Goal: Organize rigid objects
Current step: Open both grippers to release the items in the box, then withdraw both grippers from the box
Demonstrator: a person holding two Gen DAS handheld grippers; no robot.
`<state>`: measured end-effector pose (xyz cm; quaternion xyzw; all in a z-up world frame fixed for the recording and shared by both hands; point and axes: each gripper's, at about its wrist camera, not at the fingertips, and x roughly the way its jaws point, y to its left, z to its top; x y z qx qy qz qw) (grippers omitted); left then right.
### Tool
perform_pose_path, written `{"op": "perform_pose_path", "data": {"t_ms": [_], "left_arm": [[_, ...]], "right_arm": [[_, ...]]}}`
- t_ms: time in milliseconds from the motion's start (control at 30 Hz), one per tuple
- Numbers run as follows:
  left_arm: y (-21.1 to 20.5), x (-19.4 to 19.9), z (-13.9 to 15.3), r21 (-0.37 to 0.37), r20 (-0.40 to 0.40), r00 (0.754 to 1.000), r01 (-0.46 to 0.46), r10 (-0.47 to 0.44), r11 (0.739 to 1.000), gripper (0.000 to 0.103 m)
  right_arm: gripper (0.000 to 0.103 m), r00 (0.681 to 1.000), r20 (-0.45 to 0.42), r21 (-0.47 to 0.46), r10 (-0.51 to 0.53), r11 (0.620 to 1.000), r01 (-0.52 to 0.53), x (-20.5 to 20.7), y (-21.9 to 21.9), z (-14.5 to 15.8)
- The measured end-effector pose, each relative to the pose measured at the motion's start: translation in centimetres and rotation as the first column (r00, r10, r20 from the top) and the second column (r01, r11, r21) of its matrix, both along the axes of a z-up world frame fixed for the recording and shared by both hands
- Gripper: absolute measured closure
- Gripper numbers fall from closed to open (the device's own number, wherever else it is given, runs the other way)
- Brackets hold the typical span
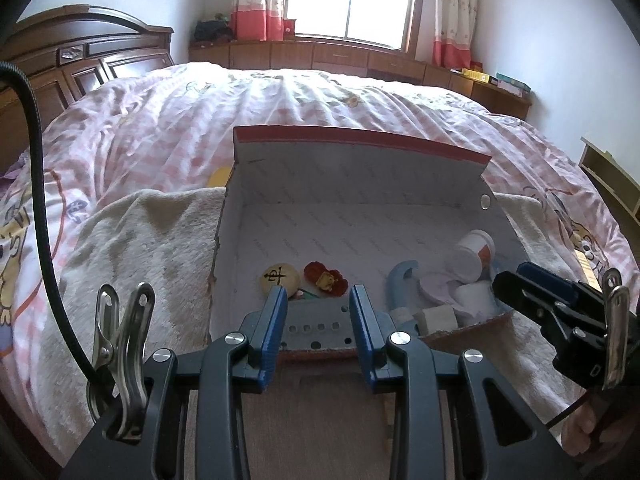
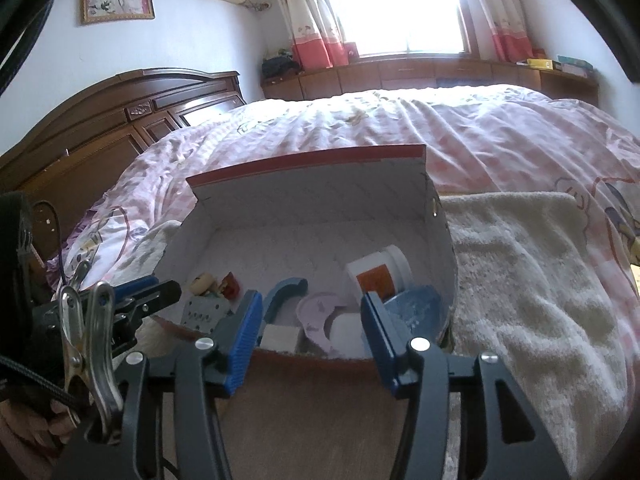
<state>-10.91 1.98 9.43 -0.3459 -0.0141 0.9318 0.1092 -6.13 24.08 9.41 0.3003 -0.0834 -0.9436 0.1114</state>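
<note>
An open cardboard box (image 1: pixel 340 184) (image 2: pixel 312 208) stands on a towel on the bed. Inside lie a cream disc with a character (image 1: pixel 279 276), a red toy (image 1: pixel 326 278), a blue hook-shaped piece (image 1: pixel 400 280) (image 2: pixel 286 290), a white jar with an orange label (image 1: pixel 476 254) (image 2: pixel 378 274) and a grey perforated block (image 1: pixel 316 320) (image 2: pixel 202 312) against the front wall. My left gripper (image 1: pixel 318 294) (image 2: pixel 172 288) hovers at the front rim with a narrow gap; the grey block shows through it, beyond the tips. My right gripper (image 2: pixel 310 298) (image 1: pixel 506 280) is open and holds nothing.
The cream towel (image 1: pixel 152 240) (image 2: pixel 520 280) spreads to both sides of the box over a pink bedspread (image 1: pixel 300 100). A wooden headboard (image 2: pixel 120 120) is at the left and low cabinets (image 1: pixel 320 54) run under the window. A yellow object (image 1: pixel 219 176) peeks out behind the box.
</note>
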Motion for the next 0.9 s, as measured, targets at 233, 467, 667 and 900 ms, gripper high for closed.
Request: {"op": "perform_pose_path", "data": {"t_ms": [233,467,667,900], "left_arm": [[-0.1,1.4,0.2,0.005,-0.005,1.000,0.001,-0.001,1.000,0.070],[-0.3,2.8,0.1,0.011,-0.002,1.000,0.004,-0.004,1.000,0.070],[-0.6,3.6,-0.2,0.015,0.004,1.000,-0.002,0.002,1.000,0.070],[-1.1,4.5,-0.9,0.019,0.021,1.000,-0.011,0.011,1.000,0.070]], "right_arm": [[0.049,1.000,0.003,-0.003,-0.001,1.000,0.001,1.2,0.1,-0.1],[0.049,1.000,0.015,-0.005,0.002,1.000,-0.002,2.8,0.2,-0.5],[0.049,1.000,0.030,-0.008,0.002,1.000,-0.002,3.5,0.2,-1.0],[0.049,0.999,0.049,-0.005,0.001,1.000,-0.001,4.3,0.1,-1.6]]}}
